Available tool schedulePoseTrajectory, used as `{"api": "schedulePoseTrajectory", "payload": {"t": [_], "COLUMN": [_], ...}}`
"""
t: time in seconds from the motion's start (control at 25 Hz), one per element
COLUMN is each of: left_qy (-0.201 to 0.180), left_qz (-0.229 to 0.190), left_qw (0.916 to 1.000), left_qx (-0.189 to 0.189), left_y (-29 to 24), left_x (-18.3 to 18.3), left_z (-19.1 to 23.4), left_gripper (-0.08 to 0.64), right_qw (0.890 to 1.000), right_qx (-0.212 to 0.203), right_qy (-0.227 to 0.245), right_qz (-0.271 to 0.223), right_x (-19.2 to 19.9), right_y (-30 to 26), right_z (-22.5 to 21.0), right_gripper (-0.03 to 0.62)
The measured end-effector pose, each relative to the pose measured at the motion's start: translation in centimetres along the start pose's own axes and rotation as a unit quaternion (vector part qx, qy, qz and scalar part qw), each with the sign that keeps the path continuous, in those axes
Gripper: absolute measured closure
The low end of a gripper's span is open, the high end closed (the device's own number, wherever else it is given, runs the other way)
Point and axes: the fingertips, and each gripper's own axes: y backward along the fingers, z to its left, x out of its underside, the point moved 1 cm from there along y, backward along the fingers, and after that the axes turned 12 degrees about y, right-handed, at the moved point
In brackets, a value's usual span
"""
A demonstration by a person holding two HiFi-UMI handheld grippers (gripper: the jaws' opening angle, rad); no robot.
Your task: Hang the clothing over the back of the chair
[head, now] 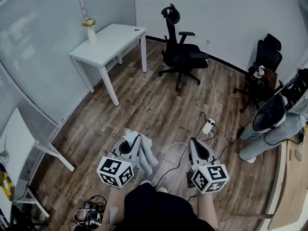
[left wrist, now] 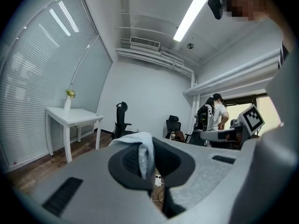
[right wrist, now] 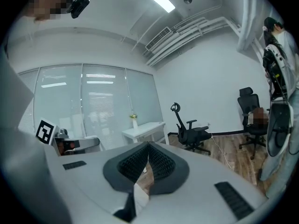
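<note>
Nearest, the left gripper (head: 136, 139) is clamped tight on a pale piece of clothing (head: 147, 154), which bunches between its jaws and droops off its right side above the wooden floor (head: 144, 105). Just beside it, the right gripper (head: 193, 142) has its jaws closed together with nothing between them. Farther on, a white power strip (head: 208, 126) lies on the floor among cables. Beyond, a black office chair (head: 180, 54) stands by the far wall, well apart from the clothing, with a white bench (head: 108, 42) bearing a vase (head: 91, 32) to its left.
</note>
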Motion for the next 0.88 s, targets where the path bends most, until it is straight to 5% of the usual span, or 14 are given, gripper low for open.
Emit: {"api": "schedulePoseTrajectory", "payload": {"t": [0.4,0.88], "left_qy": [0.008,0.009], "left_qz": [-0.005,0.001], "left_qw": [0.9998,0.9995], "left_qx": [-0.019,-0.03], "left_y": [0.4,-4.2], "left_x": [1.6,0.4], "left_z": [-1.6,1.9], "left_gripper": [0.543,0.543], "right_qw": [1.0,0.999], "right_qx": [-0.018,-0.032], "right_qy": [-0.007,-0.011], "right_qz": [0.007,0.013], "right_x": [1.8,1.7], "right_y": [1.4,-4.8], "right_z": [-1.4,-3.0], "right_gripper": [0.563,0.563]}}
